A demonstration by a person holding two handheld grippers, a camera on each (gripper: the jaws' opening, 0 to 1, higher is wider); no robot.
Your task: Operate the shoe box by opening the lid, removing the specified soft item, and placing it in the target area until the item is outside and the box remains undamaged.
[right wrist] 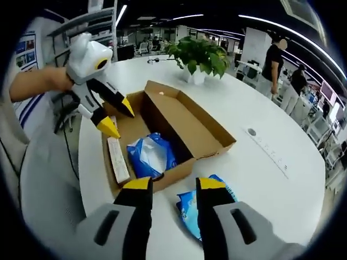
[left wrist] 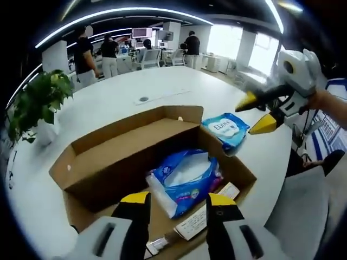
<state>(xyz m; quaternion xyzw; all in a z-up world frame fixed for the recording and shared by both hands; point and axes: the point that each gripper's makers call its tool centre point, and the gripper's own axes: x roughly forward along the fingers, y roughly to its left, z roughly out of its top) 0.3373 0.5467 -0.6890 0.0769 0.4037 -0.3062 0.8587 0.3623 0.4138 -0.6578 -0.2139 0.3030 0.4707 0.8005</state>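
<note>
With the shoe box [left wrist: 135, 157] open on the white tabletop [left wrist: 108, 103] and one blue soft pack [left wrist: 184, 181] inside, the spread left tool [left wrist: 176, 208] should pinch its loose plastic, avoiding the cardboard walls, while the right tool [right wrist: 171, 189], also spread, hovers above another blue pack [right wrist: 190, 208] outside.

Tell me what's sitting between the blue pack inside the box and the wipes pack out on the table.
The box's cardboard side wall separates them in the right gripper view: the blue pack lies inside, the wipes pack outside beside that wall on the table.
</note>
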